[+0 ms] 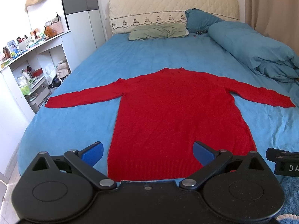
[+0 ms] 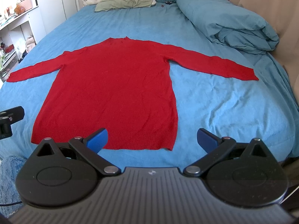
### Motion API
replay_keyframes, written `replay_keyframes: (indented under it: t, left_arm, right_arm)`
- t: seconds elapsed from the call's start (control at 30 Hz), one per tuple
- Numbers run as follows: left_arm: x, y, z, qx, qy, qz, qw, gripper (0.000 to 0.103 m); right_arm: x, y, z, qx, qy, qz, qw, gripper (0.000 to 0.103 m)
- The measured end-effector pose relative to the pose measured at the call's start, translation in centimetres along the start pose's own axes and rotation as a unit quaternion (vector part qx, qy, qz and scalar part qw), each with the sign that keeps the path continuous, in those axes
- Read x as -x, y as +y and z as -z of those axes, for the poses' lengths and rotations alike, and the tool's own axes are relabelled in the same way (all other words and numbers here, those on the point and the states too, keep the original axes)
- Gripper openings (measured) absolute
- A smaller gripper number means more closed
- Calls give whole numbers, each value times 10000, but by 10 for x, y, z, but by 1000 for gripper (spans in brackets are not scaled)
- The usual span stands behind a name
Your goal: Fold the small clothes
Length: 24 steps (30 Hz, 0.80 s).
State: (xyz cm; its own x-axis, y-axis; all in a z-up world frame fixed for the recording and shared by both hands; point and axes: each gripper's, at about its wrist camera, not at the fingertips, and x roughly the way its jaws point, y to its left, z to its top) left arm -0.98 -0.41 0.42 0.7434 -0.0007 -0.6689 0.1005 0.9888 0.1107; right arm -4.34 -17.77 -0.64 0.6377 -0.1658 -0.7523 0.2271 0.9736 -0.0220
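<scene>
A red long-sleeved sweater (image 1: 173,108) lies flat on the blue bed sheet (image 1: 74,127), both sleeves spread out, hem toward me. It also shows in the right wrist view (image 2: 112,85). My left gripper (image 1: 148,154) is open and empty, hovering over the left part of the hem. My right gripper (image 2: 152,140) is open and empty over the hem's right corner. Part of the right gripper's body (image 1: 284,164) shows at the right edge of the left wrist view; part of the left gripper's body (image 2: 9,119) shows at the left edge of the right wrist view.
A rolled blue duvet (image 1: 257,48) lies along the bed's right side. A green pillow (image 1: 158,30) and a blue pillow (image 1: 200,19) sit at the headboard (image 1: 168,7). White shelves (image 1: 31,63) with clutter stand left of the bed. A curtain (image 2: 261,3) hangs at right.
</scene>
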Motion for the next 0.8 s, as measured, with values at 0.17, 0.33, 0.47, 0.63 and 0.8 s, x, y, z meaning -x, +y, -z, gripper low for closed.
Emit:
replay_keyframes:
  t: [0.17, 0.33, 0.47, 0.63, 0.8]
  left_arm:
    - [0, 0, 0, -4, -6, 11, 10000, 103]
    - [1, 1, 0, 20, -14, 30, 10000, 103]
    - [2, 2, 0, 17, -33, 14, 10000, 103]
    - [1, 2, 1, 42, -23, 7, 10000, 103]
    - [1, 0, -3, -30, -62, -82, 9999, 103]
  right_arm:
    - [0, -1, 0, -31, 2, 8, 10000, 103]
    - [1, 0, 1, -17, -20, 9, 10000, 103]
    - [1, -1, 2, -15, -22, 9, 10000, 103]
    - [2, 1, 2, 5, -38, 3, 10000, 103]
    - [2, 1, 0, -7, -39, -5, 10000, 103]
